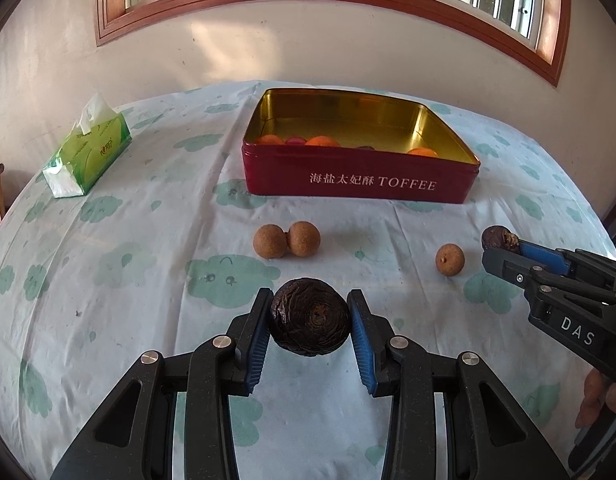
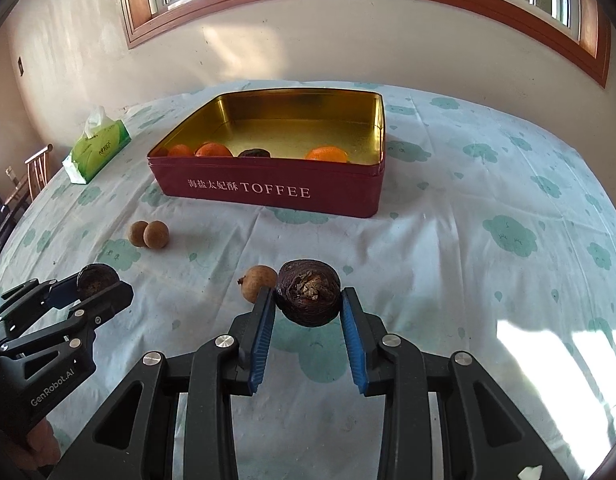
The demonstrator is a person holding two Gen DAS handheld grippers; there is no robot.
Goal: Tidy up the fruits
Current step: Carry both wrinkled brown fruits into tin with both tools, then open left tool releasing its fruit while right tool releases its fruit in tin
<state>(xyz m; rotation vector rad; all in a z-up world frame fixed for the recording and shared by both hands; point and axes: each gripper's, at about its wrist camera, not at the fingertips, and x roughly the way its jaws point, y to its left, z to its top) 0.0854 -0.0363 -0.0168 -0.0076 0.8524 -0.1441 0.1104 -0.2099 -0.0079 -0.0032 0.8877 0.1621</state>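
left gripper [image 1: 310, 320] – clamped on a dark wrinkled fruit [image 1: 310, 322] | right gripper [image 2: 308, 304] – clamped on a second dark fruit [image 2: 309, 298] | both held above the tablecloth [image 1: 108, 300], near side of the red tin [image 1: 360, 180] | three brown fruits [image 1: 286, 240] seen loose on cloth

Right gripper [image 2: 308, 300]: blue pads clamp a dark wrinkled fruit [image 2: 309, 297].
Left gripper [image 2: 98, 286]: near the table's left edge, closed on another dark fruit [image 2: 97, 280].
Red TOFFEE tin [image 2: 268, 190]: toward the far edge, holding three oranges [image 2: 326, 153] and one dark fruit.
Tablecloth [image 2: 448, 240]: single longan [image 2: 258, 282], touching pair [image 2: 148, 234].
Tissue pack [image 2: 98, 148]: far-left corner.
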